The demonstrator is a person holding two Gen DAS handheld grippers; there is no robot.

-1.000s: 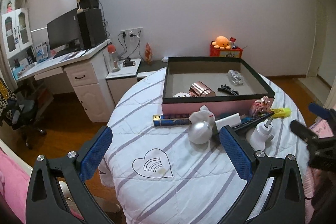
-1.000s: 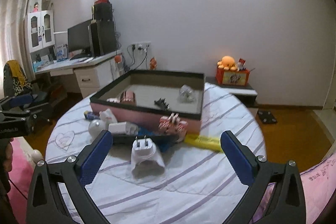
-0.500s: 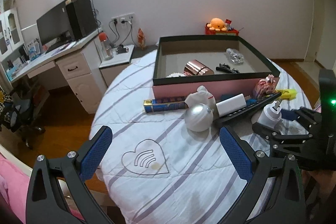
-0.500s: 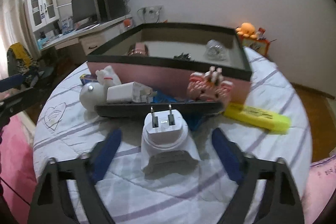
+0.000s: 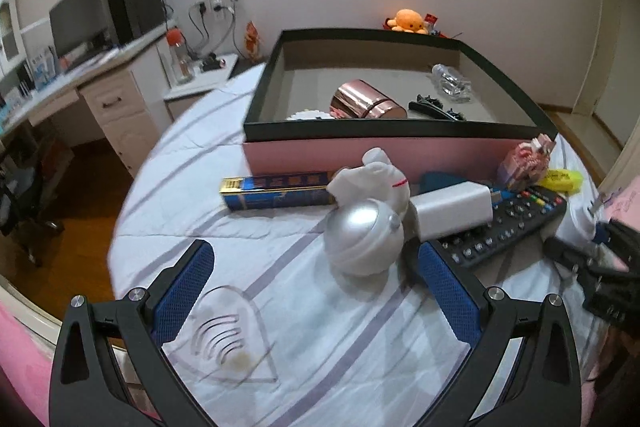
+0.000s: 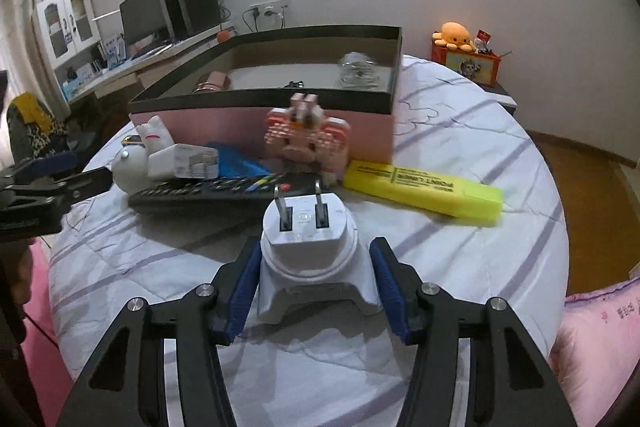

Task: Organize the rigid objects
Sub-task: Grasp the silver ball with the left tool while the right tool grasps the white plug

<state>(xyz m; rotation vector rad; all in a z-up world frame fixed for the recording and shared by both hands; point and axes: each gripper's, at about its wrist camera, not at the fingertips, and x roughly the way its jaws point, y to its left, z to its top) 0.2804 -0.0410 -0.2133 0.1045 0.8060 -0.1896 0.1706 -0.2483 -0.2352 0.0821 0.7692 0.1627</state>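
A white plug adapter [image 6: 310,251] stands on the round table, prongs up. My right gripper [image 6: 314,283] has its blue pads on either side of the adapter's base, closed onto it. My left gripper [image 5: 316,291] is open and empty, just in front of a silver ball [image 5: 362,237]. Behind the ball lie a white cat figure [image 5: 372,175], a white charger [image 5: 452,205], a black remote [image 5: 508,231] and a blue box [image 5: 276,189]. The pink storage box [image 5: 360,151] holds a rose-gold tin [image 5: 366,101], a black clip [image 5: 434,107] and a glass piece [image 5: 450,83].
A pink block figure [image 6: 306,135] and a yellow highlighter [image 6: 424,189] lie in front of the box. The bedspread has a heart print [image 5: 228,331] near my left gripper. A desk with a monitor [image 5: 80,23] stands to the left beyond the table edge.
Both grippers have moved forward and down toward the table. My right gripper's fingers have narrowed from wide open to closing around the white adapter. The left gripper has come close to the silver ball.
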